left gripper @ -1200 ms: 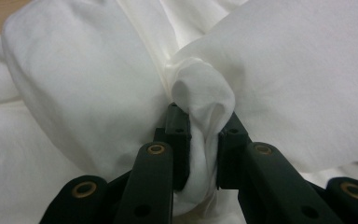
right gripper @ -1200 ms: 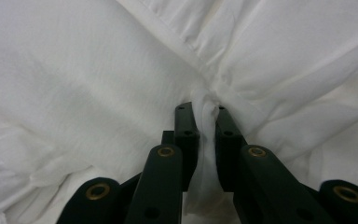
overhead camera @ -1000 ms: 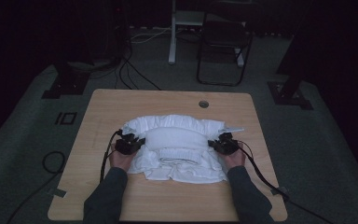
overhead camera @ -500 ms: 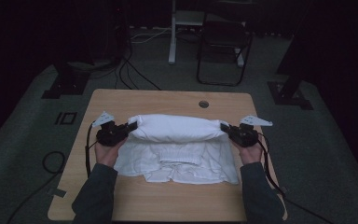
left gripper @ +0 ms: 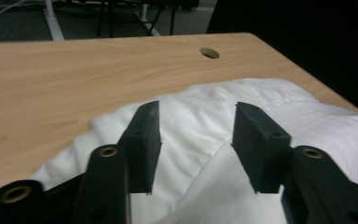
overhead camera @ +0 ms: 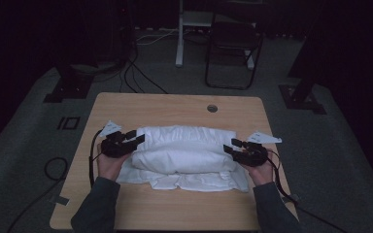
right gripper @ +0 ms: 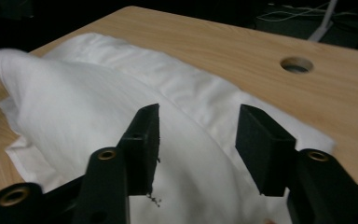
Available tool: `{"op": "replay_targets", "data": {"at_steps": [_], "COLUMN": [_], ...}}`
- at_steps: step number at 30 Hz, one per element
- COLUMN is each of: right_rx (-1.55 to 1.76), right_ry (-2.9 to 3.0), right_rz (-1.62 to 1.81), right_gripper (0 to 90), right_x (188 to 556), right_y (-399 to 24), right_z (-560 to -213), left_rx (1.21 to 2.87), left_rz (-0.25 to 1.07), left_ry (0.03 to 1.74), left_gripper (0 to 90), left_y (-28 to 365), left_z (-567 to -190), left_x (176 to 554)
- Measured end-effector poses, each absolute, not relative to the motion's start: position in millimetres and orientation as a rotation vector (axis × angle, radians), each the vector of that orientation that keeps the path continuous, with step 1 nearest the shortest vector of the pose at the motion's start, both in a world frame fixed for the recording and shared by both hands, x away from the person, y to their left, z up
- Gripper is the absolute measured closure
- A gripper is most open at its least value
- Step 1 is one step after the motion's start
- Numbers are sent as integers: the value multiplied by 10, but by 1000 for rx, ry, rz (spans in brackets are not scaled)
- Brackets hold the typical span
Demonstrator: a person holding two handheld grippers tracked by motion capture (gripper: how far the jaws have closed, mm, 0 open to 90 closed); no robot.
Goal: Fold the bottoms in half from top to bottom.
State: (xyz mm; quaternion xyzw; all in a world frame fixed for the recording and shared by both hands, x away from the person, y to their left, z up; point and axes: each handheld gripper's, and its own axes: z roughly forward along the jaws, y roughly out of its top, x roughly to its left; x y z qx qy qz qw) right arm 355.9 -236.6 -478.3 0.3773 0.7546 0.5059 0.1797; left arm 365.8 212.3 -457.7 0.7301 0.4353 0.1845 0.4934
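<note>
A white cloth point(overhead camera: 184, 153) lies folded over itself in a long bundle across the middle of the wooden table point(overhead camera: 175, 104). My left gripper point(overhead camera: 138, 137) is at the bundle's left end and my right gripper point(overhead camera: 229, 145) at its right end, both pointing inward. The jaws of both have just been opening. In the left gripper view the left gripper point(left gripper: 196, 140) stands open over the cloth point(left gripper: 200, 116), its pads clear of the fabric. In the right gripper view the right gripper point(right gripper: 198, 140) is open too, with the cloth point(right gripper: 74, 102) lying beyond it.
A round cable hole point(overhead camera: 212, 108) sits near the table's far edge. Behind the table stand a dark chair point(overhead camera: 233, 48) and a white post point(overhead camera: 179, 34). Stand bases point(overhead camera: 68, 90) point(overhead camera: 301, 97) and cables point(overhead camera: 53, 167) lie on the grey floor.
Both hands moved apart and upward from the middle of the cloth, drawing a layer taut between them. Both jaws then opened and the layer dropped onto the pile as a rounded fold.
</note>
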Motion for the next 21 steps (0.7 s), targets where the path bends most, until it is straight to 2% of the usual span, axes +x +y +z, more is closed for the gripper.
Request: {"op": "replay_targets", "data": {"at_steps": [4,7,11,17,21], "right_rx": [1046,1047,1061,1078,1032], "right_ry": [2171,2253,2314,2362,2351], "right_rz": [1386,1291,1205,1104,1076], "right_gripper": [531,557,585,620,632], "right_x": [3609,3645,3543,3355,3305], "right_y": [-2144,-1875,-1807,-1878,-1874], "right_z": [-4759,-4980,-5251,-5521,-5642], "left_rx": [1864,1982,2045,2134,2130], "left_rz": [445,404,391,460,497], "left_ry": [1023,1019,1018,1013,999], "left_gripper": [626,667,677,682,689], "left_y": [1895,1646,1605,1660,1669], "left_z": [-4618,-4880,-5161,-5452,-5532], "left_x": [3681,3668,3544,3350,3318]}}
